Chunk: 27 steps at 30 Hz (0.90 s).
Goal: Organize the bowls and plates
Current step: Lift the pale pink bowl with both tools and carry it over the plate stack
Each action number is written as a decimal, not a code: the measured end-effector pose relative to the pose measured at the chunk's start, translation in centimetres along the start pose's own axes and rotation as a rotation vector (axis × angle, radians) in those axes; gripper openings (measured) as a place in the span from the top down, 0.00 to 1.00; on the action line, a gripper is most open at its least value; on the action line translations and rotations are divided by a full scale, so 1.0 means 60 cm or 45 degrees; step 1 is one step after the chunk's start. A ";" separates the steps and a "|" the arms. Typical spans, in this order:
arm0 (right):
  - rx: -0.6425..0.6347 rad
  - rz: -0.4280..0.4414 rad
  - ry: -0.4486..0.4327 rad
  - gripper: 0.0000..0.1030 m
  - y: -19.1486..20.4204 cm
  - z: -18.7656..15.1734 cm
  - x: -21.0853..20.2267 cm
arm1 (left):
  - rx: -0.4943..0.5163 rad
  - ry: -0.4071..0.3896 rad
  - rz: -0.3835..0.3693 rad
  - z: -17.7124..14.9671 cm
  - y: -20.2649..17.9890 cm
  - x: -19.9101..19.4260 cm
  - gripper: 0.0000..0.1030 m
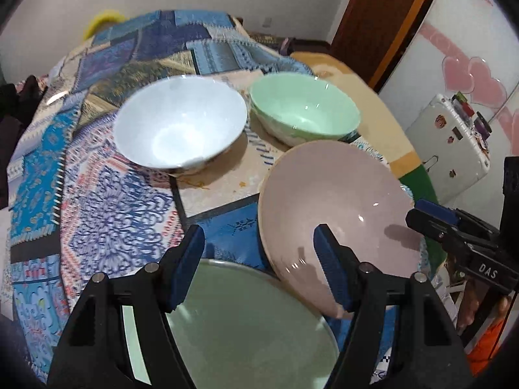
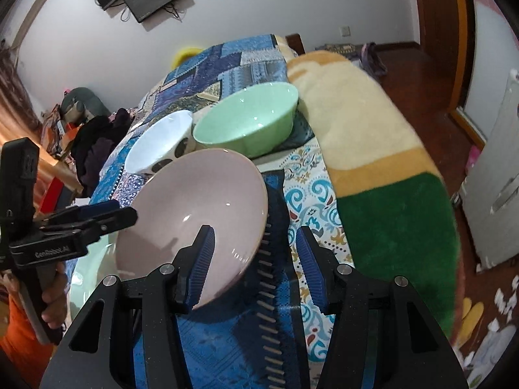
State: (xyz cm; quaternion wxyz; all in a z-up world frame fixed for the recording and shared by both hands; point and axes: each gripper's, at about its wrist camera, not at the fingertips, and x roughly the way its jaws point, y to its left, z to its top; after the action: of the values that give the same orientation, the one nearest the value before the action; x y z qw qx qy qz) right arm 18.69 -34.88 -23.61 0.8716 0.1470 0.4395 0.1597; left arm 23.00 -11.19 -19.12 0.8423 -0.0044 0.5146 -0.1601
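Left wrist view: left gripper [image 1: 259, 243] fingers spread, nothing pinched. Under them, a pale green plate [image 1: 246, 324] on the patchwork cloth [image 1: 107, 201]. Pink bowl [image 1: 337, 214] just right of the plate, tilted, its rim overlapping the plate's edge; one finger stands in front of its inside. White bowl [image 1: 180, 126] beyond the pink bowl to the left, green bowl [image 1: 305, 110] beyond it, the two nearly rim to rim. Right gripper [image 1: 434, 217] enters beside the pink bowl's right rim.

Right wrist view: right gripper [image 2: 256, 236] fingers spread astride the pink bowl's [image 2: 194, 207] near rim, not clamping. Green bowl [image 2: 246, 123] and white bowl [image 2: 159, 142] behind it. Left gripper [image 2: 107, 214] at its left rim. Fleece blanket [image 2: 373, 149] right of the pink bowl.
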 end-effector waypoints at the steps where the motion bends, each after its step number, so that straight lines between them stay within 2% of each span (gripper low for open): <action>1: 0.002 0.004 0.005 0.53 0.001 -0.001 0.004 | -0.005 0.012 -0.003 0.001 0.000 0.009 0.33; 3: 0.000 0.005 0.012 0.53 0.002 -0.004 0.012 | -0.007 0.033 -0.006 0.004 0.001 0.021 0.33; 6: 0.014 0.025 0.035 0.53 0.002 -0.010 0.022 | -0.001 0.064 -0.012 0.006 0.001 0.037 0.39; 7: 0.026 0.039 0.037 0.54 0.001 -0.012 0.024 | 0.003 0.073 -0.010 0.007 0.000 0.042 0.45; 9: 0.041 0.049 0.035 0.62 -0.002 -0.014 0.028 | 0.005 0.087 -0.013 0.005 0.001 0.050 0.53; 11: 0.055 0.071 0.042 0.66 -0.004 -0.015 0.032 | 0.010 0.101 -0.030 0.003 0.001 0.057 0.68; 15: 0.098 0.148 0.063 0.77 -0.008 -0.017 0.038 | 0.038 0.100 -0.074 0.003 -0.007 0.057 0.80; 16: 0.097 0.148 0.062 0.77 -0.006 -0.018 0.038 | 0.048 0.100 -0.082 0.003 -0.011 0.056 0.87; 27: 0.043 0.051 0.025 0.78 0.017 -0.011 0.021 | 0.028 0.084 -0.070 -0.001 -0.020 0.030 0.86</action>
State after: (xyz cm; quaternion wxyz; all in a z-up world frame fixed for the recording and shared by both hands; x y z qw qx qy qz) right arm 18.73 -33.39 -24.48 0.8612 0.1691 0.4478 0.1712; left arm 23.39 -12.82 -20.51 0.8202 -0.0039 0.5399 -0.1890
